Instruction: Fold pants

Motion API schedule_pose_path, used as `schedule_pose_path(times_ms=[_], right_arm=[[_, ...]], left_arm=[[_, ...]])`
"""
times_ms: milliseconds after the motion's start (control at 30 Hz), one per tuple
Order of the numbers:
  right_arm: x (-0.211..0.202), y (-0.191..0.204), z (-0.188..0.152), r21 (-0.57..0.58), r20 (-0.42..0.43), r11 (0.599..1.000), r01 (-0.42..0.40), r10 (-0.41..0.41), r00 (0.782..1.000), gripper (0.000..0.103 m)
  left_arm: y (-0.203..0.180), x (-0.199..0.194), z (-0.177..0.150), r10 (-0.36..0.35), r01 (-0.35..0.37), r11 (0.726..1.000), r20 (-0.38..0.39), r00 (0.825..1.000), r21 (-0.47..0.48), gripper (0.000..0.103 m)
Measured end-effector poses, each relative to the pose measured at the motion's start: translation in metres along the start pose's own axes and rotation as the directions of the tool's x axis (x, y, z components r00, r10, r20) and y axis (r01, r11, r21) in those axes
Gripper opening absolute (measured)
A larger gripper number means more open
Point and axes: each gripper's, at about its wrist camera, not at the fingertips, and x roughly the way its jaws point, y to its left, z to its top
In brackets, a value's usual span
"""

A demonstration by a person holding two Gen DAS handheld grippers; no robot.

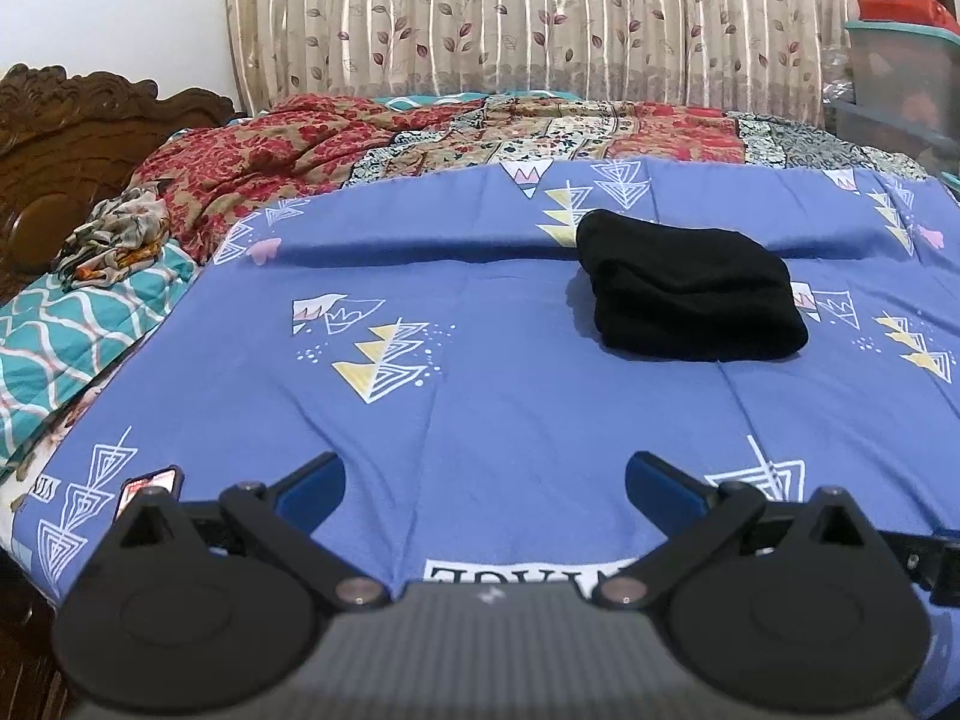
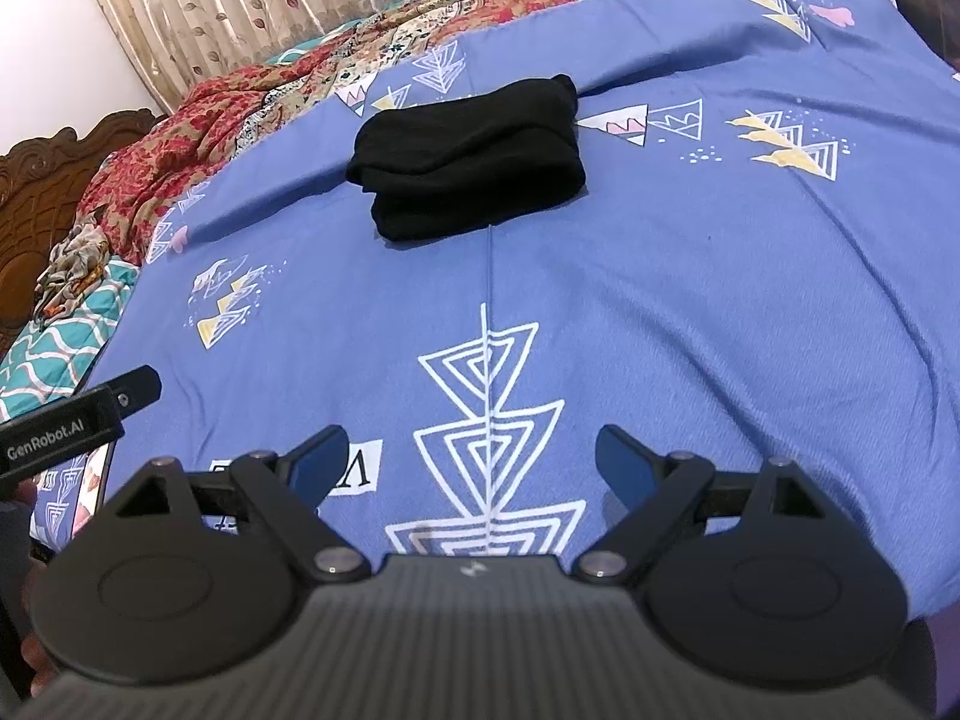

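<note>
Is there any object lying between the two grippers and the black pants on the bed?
Nothing visible. Only bare blue bedsheet lies between the folded black pants, the right gripper and the left gripper; both jaws are open.

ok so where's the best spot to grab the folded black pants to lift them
Probably the near edge of the black pants, coming in low from the front. The stacked layers face the right tongs there, so one pinch could catch the whole bundle without it unfolding.

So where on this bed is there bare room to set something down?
The blue sheet lies bare between the folded black pants and both open tongs, left and right. It is crowded along the far edge: the red floral blanket and crumpled cloth.
</note>
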Motion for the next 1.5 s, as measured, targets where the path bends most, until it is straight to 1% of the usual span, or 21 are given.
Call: schedule_pose_path(times_ms=[100, 200, 400, 533, 667, 800, 1200, 1500], right_arm=[[0.000, 0.000, 0.000, -0.002, 0.000, 1.000, 0.000, 0.000, 1.000, 0.091], [-0.001, 0.001, 0.001, -0.013, 0.005, 1.000, -0.003, 0.003, 1.000, 0.091], [-0.002, 0.002, 0.001, -0.021, 0.011, 1.000, -0.006, 0.006, 1.000, 0.091], [-0.003, 0.002, 0.001, -0.021, 0.013, 1.000, -0.007, 0.007, 1.000, 0.091], [-0.004, 0.004, 0.001, -0.027, 0.014, 1.000, -0.008, 0.009, 1.000, 0.091], [-0.005, 0.003, 0.002, -0.022, 0.016, 1.000, -0.008, 0.009, 1.000, 0.091], [-0.004, -0.001, 0.003, -0.010, 0.011, 1.000, -0.013, 0.013, 1.000, 0.091], [-0.001, -0.005, 0.003, 0.000, 0.001, 1.000, -0.016, 0.016, 1.000, 0.091]], left_arm=[[-0.001, -0.001, 0.000, 0.016, -0.017, 1.000, 0.010, 1.000, 0.011, 0.103], [-0.002, -0.001, 0.001, 0.014, -0.014, 1.000, -0.001, 1.000, 0.017, 0.103], [0.000, 0.002, 0.003, -0.019, 0.019, 1.000, -0.047, 0.999, 0.000, 0.103], [0.002, 0.004, 0.001, -0.053, 0.052, 0.999, -0.086, 0.995, -0.015, 0.103], [-0.001, 0.009, -0.003, -0.054, 0.053, 0.999, -0.128, 0.990, -0.014, 0.103], [-0.002, 0.016, -0.007, -0.064, 0.061, 0.998, -0.181, 0.981, -0.023, 0.103], [-0.009, 0.026, -0.015, -0.026, 0.031, 0.999, -0.245, 0.969, 0.017, 0.103], [-0.011, 0.029, -0.016, 0.005, 0.007, 0.999, -0.240, 0.971, 0.049, 0.103]])
